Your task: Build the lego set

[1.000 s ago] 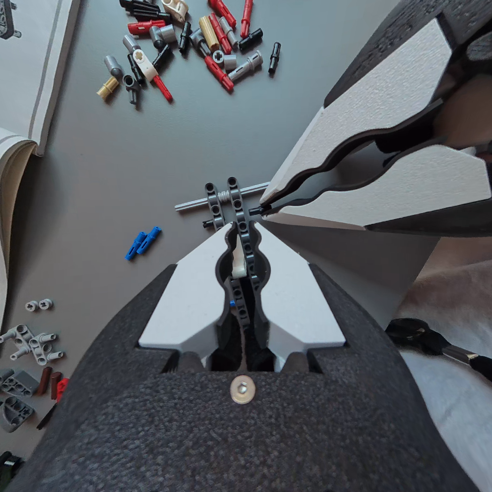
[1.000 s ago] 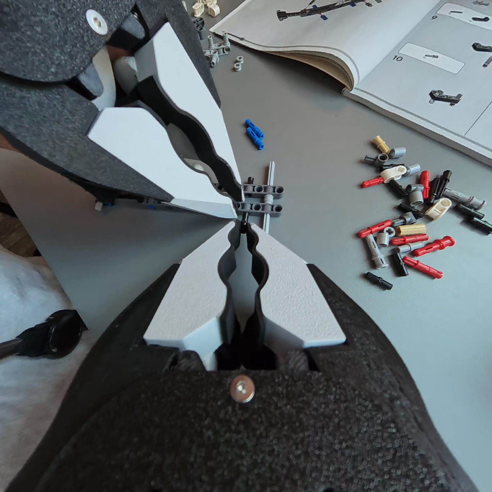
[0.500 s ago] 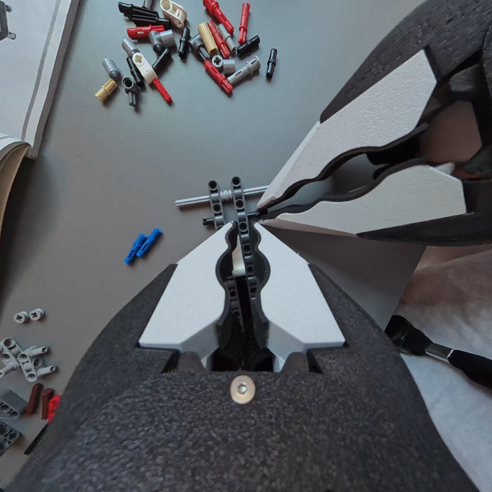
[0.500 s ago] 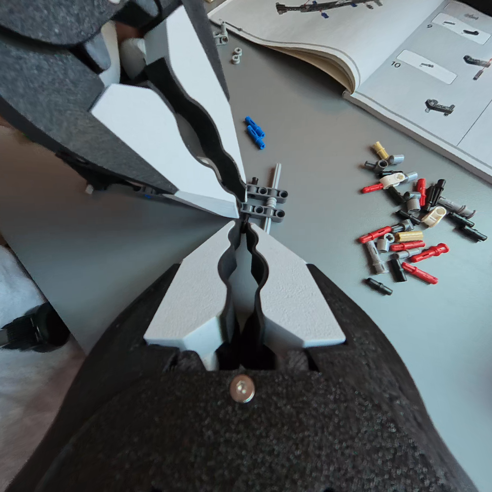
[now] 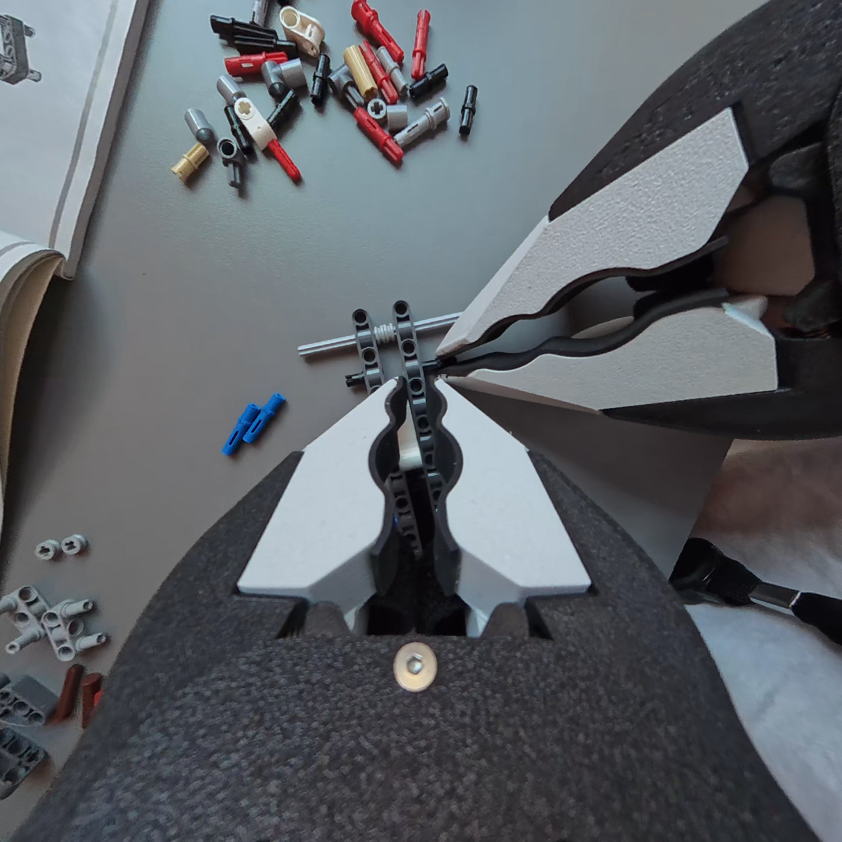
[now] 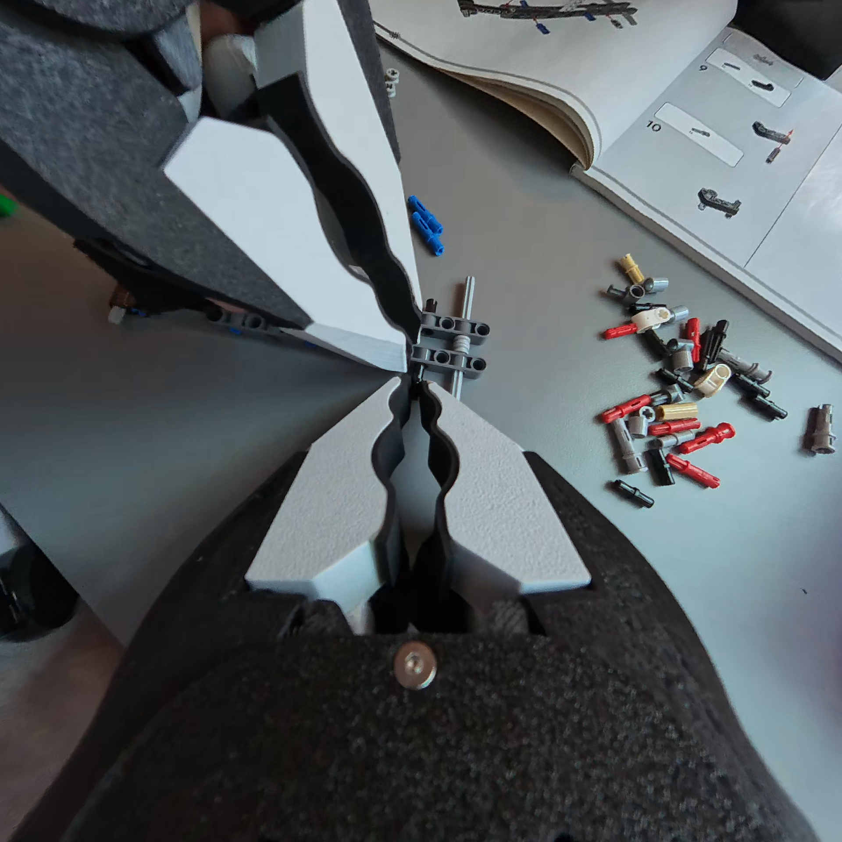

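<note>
My left gripper (image 5: pixel 417 385) is shut on a dark grey beam assembly (image 5: pixel 364 346), two parallel beams joined by a light grey axle (image 5: pixel 328 346) with a worm gear. It holds the assembly just above the grey table. My right gripper (image 6: pixel 413 387) is shut on a short black pin (image 6: pixel 418 374), whose tip is against the side of the nearer beam. In the right wrist view the assembly (image 6: pixel 455 326) sticks out past the left gripper (image 6: pixel 410 337). In the left wrist view the right gripper (image 5: pixel 444 364) comes in from the right.
A pile of red, black, grey and tan pins (image 5: pixel 319 86) lies beyond the assembly and also shows in the right wrist view (image 6: pixel 674 401). Two blue pins (image 5: pixel 253 423) lie to the left. An open instruction booklet (image 6: pixel 638 91) lies at the far side. Grey connectors (image 5: pixel 50 624) lie near left. My two grippers' fingertips are within a few centimetres of each other.
My right gripper has moved closer to the beam with the black pin, so less of the pin shows between tip and beam. The left gripper keeps its hold on the assembly.
</note>
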A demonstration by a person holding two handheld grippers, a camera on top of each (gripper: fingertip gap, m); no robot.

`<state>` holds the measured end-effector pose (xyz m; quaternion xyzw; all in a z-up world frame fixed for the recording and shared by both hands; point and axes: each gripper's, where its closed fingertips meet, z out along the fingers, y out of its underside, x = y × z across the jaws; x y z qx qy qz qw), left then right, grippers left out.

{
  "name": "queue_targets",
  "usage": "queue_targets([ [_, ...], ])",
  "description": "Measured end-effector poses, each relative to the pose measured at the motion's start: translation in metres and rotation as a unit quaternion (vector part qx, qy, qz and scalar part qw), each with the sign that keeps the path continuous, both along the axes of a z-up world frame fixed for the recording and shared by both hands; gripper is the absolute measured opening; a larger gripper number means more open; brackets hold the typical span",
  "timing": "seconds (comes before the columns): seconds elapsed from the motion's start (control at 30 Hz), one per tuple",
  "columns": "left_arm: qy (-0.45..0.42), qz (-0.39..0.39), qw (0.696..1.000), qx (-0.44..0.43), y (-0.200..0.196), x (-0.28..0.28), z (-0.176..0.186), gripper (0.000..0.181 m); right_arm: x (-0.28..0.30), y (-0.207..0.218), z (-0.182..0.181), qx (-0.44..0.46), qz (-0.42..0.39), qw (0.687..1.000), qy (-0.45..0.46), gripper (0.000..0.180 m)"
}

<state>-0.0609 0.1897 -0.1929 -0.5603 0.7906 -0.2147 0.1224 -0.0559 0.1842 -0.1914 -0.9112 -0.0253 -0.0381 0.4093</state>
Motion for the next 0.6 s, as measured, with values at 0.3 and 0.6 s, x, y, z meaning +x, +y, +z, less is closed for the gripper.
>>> queue_targets([
  [0.3, 0.001, -0.015, 1.000, 0.000, 0.001, 0.000, 0.000, 0.008, 0.000, 0.001, 0.000, 0.000, -0.025, 0.995, 0.092, 0.003],
  [0.6, 0.010, -0.099, 0.990, -0.101, -0.058, -0.009, 0.001, 0.008, 0.005, 0.008, 0.011, 0.042, -0.053, 0.975, 0.211, 0.000],
])
